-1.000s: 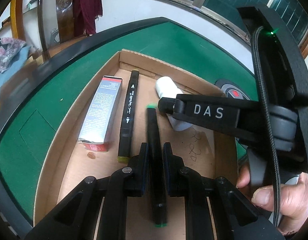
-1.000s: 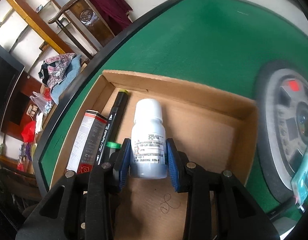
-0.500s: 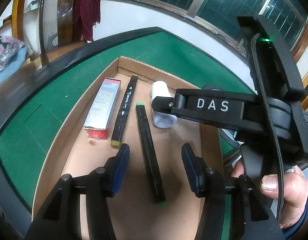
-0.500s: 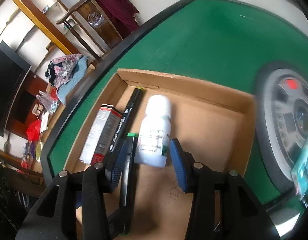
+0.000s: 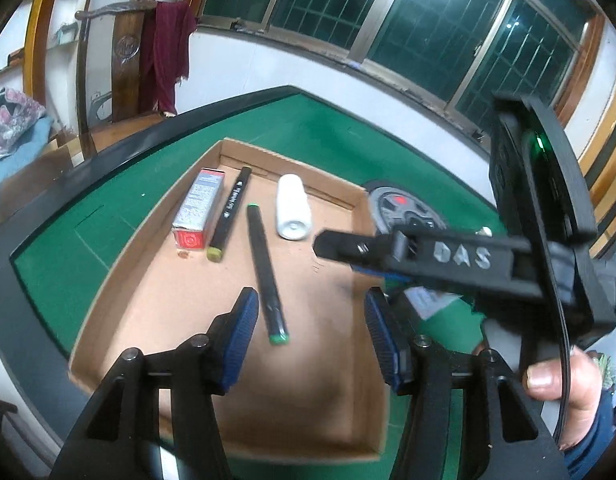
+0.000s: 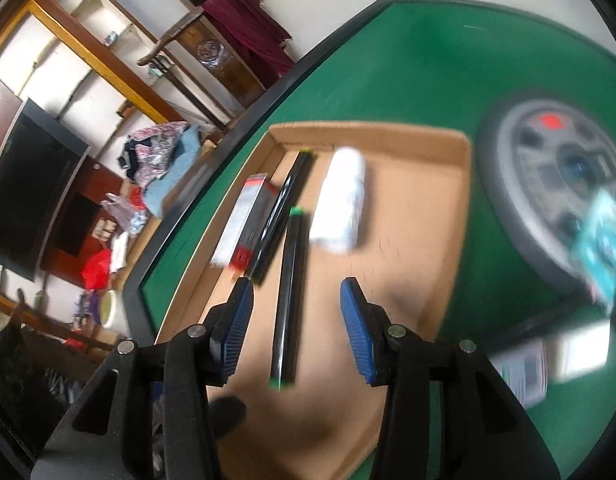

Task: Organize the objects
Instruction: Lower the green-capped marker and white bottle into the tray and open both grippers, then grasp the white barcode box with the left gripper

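- Cardboard tray (image 5: pixel 107 344) on the green desk (image 5: pixel 79 256) keeps the items side by side: box (image 5: pixel 199 208), two markers, white bottle (image 5: pixel 293 212).
- Left gripper (image 5: pixel 308 332) and right gripper (image 6: pixel 295 328): the fingers have just been opening and stand apart, empty, because the green-tipped marker (image 5: pixel 266 276) and bottle already lie released.

Brown cardboard tray (image 5: pixel 107 312) on green table (image 5: pixel 87 248); white bottle (image 5: pixel 293 208); grey-and-red box (image 5: pixel 197 208); black markers, one yellow-tipped (image 5: pixel 227 216), one green-tipped (image 5: pixel 265 276); blue pads (image 5: pixel 241 332).

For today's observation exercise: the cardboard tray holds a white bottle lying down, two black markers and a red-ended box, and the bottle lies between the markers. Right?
Not quite. The white bottle lies beside the green-capped marker, outside the pair; the yellow-capped marker lies between that marker and the box, as the left wrist view shows.
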A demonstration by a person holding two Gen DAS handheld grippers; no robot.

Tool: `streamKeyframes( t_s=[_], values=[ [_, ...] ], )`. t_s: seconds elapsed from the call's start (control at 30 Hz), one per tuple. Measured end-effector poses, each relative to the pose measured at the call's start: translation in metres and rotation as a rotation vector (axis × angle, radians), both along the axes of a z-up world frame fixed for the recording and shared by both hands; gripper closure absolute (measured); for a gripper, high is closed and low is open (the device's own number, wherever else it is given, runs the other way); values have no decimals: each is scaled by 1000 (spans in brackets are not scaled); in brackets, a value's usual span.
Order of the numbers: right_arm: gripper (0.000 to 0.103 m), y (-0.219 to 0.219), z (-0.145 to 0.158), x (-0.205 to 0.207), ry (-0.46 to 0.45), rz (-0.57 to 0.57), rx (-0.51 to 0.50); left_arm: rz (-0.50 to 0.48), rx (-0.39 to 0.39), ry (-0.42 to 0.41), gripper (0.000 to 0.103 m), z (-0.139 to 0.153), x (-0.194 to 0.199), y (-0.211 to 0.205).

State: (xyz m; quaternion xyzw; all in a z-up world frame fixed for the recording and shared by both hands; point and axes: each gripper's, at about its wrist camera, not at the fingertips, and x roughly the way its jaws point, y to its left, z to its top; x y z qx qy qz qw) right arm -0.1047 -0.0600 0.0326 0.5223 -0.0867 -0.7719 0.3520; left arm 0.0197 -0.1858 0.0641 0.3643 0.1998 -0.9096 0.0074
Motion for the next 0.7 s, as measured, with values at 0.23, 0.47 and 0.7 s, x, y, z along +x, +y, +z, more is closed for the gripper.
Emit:
streamKeyframes(
  t_s=[0.23,0.47,0.7],
  values=[
    [56,52,-1,32,-16,-28,-89,-96,-71,22,48,7,16,46],
    [56,106,4,50,34,-43,-64,-180,-112,36,48,12,27,88],
    [56,164,2,53,67,-142,-49,-244,-147,31,48,14,33,125]
  ],
)
